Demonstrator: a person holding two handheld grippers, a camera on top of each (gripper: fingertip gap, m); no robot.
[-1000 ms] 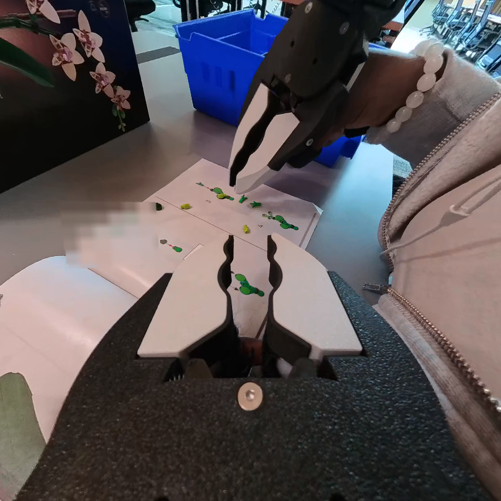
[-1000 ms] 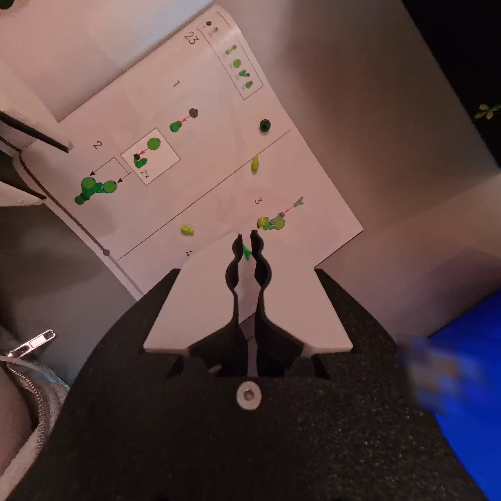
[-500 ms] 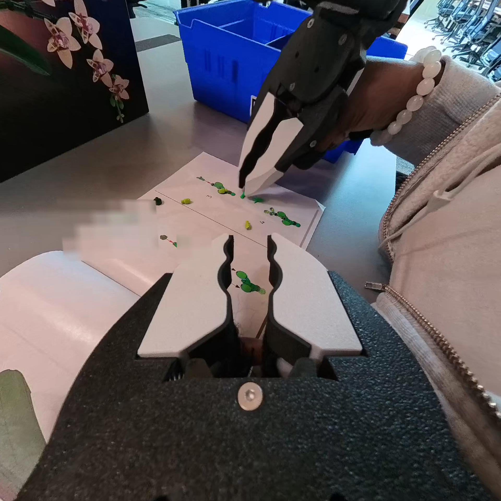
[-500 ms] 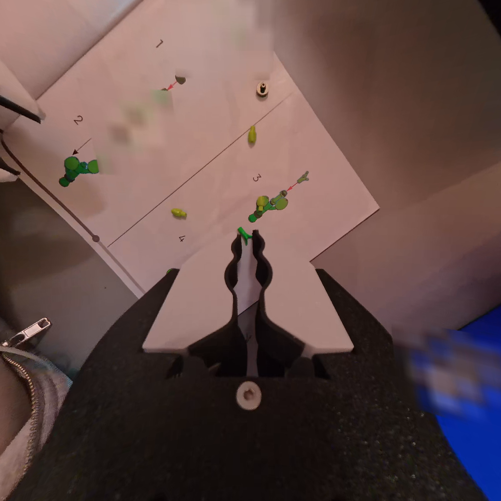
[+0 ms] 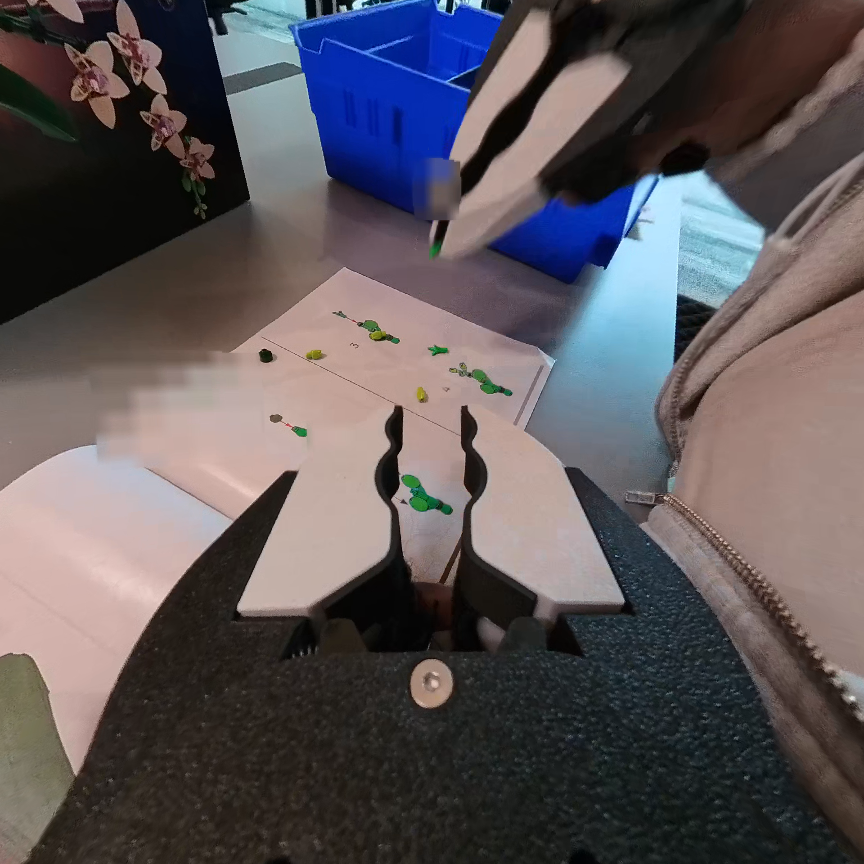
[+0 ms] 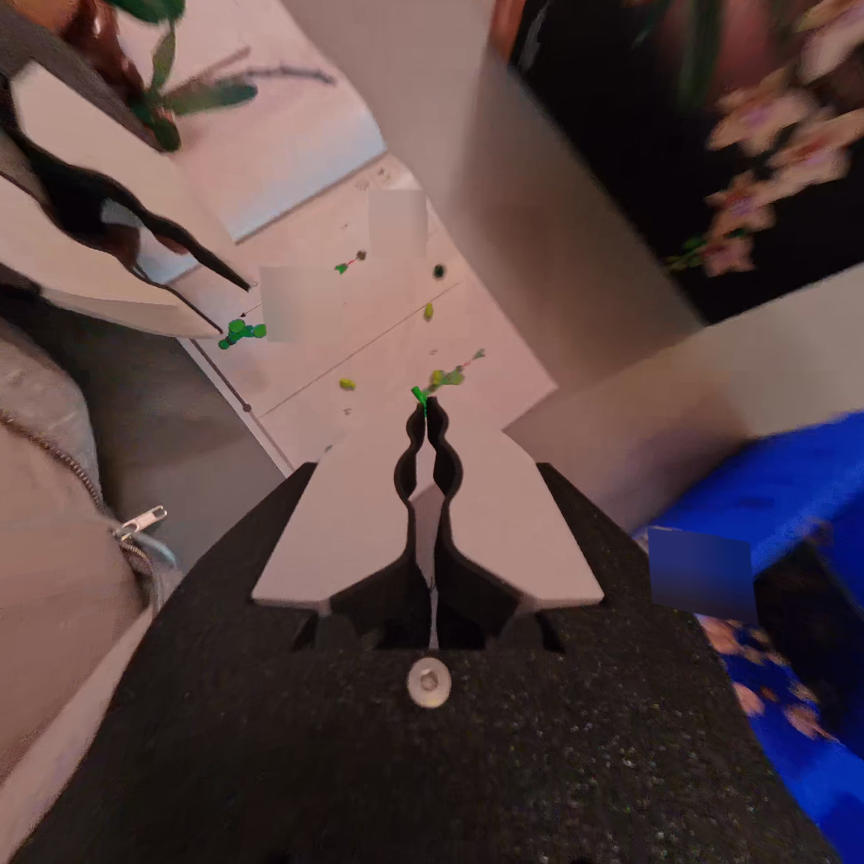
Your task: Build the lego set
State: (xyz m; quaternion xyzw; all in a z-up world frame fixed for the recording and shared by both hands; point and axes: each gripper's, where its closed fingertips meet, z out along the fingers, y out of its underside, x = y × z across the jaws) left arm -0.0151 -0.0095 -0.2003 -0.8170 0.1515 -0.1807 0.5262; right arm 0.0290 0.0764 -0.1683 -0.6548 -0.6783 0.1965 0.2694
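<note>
Green sprig pinched at the right tips, lifted off the page

Green stem piece (image 6: 419, 396) sits in the very tips of the right gripper (image 5: 442, 243), jaws closed down on it with only the forked end poking out. In the left wrist view it hangs in the air above the instruction booklet (image 5: 374, 374), near the blue bin (image 5: 383, 117).

Left gripper (image 5: 431, 411) is parted a moderate gap, nothing in it, hovering low over the page.

Loose bits on the paper: a second green sprig (image 5: 437, 349), two yellow-green buds (image 5: 314, 354) (image 5: 421, 394), one dark round stud (image 5: 265, 356).

Handling, my read: piece is tiny, near weightless, hard smooth plastic, so likely to pivot or pop out of a tip pinch. Thin prongs look bendable. Best grip is across the straight shank, leaving the fork and the plug end free for mating.
</note>
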